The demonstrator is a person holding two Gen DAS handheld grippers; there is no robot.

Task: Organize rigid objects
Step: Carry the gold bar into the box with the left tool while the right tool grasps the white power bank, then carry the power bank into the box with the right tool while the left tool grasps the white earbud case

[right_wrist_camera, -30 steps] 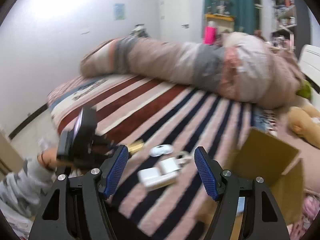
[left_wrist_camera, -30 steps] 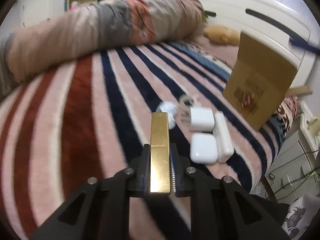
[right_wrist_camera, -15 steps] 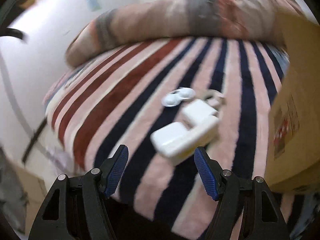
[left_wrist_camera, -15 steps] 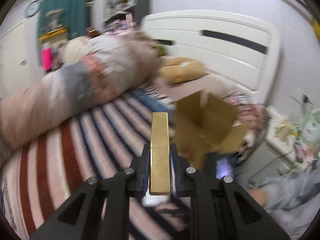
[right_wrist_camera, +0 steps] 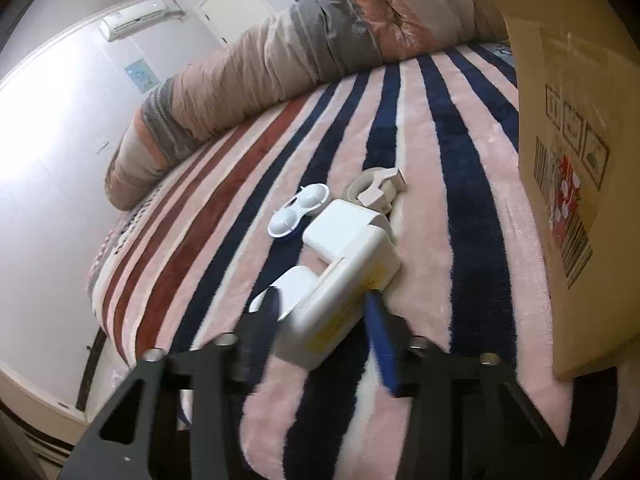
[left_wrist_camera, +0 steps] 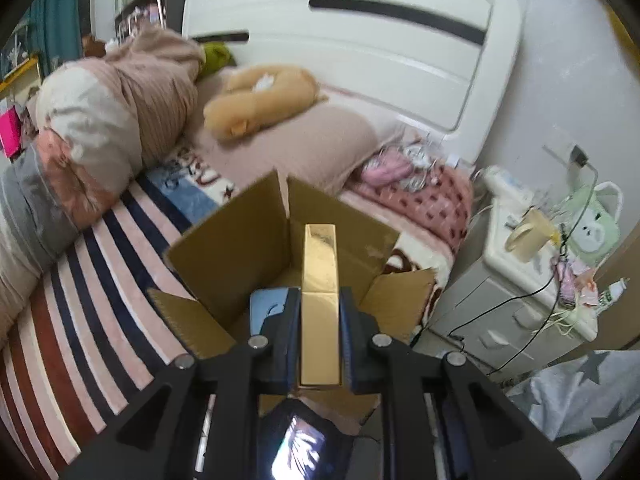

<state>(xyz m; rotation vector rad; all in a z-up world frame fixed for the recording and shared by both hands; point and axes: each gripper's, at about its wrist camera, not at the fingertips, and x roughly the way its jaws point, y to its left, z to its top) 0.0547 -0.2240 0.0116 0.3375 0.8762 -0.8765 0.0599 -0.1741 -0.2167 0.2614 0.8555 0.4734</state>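
Presently, findings as follows.

Left jaws: my left gripper (left_wrist_camera: 320, 312) is clamped flat on a gold box (left_wrist_camera: 320, 280), one pad on each long side; about half its length projects ahead of my fingertips.

Gold box, location: held over the open cardboard box (left_wrist_camera: 256, 256), which sits directly ahead of and below my left jaws on the striped blanket (left_wrist_camera: 80, 320). A dark, glossy item lies inside the carton just left of my jaws; I cannot identify it.

Gold box, handling: judged stiff, light and smooth-faced. The foil finish looks slippery, so the hold across the broad faces near mid-length seems the right one.

Right jaws: my right gripper (right_wrist_camera: 320, 332) stands around the near end of a long white block (right_wrist_camera: 344, 296), a pad on either side. The pads are blurred; I cannot tell whether they are pressing on it yet.

White block, location: between my right jaws, on the blanket. A white case (right_wrist_camera: 296, 284) lies touching it on the left, a square white adapter (right_wrist_camera: 340, 232) just beyond.

White block, handling: judged hard plastic, rigid, moderately heavy, rounded edges likely to slide. Best taken across its narrow width.

Risk: the left pad may catch the white case alongside.

Remaining: a twin-dome white holder (right_wrist_camera: 298, 214) and a tape roll (right_wrist_camera: 376, 188) farther ahead.
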